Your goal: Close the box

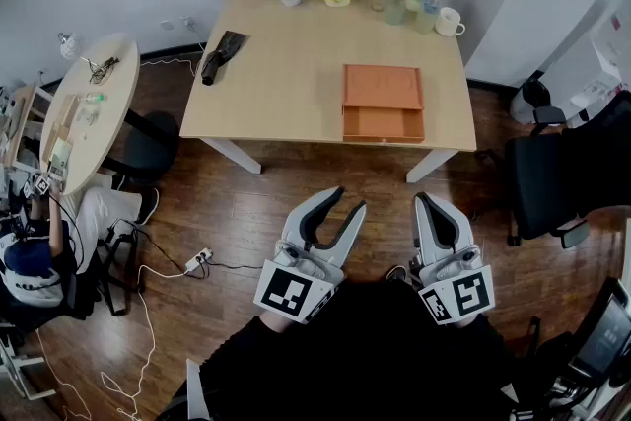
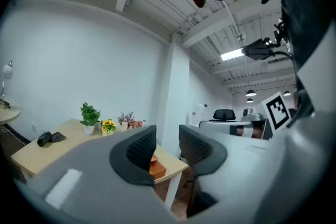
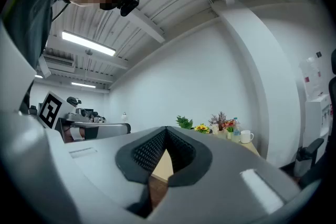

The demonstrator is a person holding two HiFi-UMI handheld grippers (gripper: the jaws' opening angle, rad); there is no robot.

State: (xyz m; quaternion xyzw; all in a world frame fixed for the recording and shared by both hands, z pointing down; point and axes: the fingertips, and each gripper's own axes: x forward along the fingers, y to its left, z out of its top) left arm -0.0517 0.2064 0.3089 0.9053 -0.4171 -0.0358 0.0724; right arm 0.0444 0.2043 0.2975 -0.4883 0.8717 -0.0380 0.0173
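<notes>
Both grippers hang low, well short of the table [image 1: 286, 64]. The left gripper [image 1: 347, 202] has its jaws a little apart with nothing between them; the right gripper [image 1: 424, 200] is pinched together, empty. The box [image 1: 383, 86] sits near the table's front edge. Its drawer [image 1: 384, 124] stands out toward me and looks empty. I'd close in, push squarely on the drawer front and brace the box.

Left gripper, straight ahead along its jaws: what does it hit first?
Probably the orange box at the table's near edge; nothing shows between it and the left gripper. Height is unclear.
</notes>
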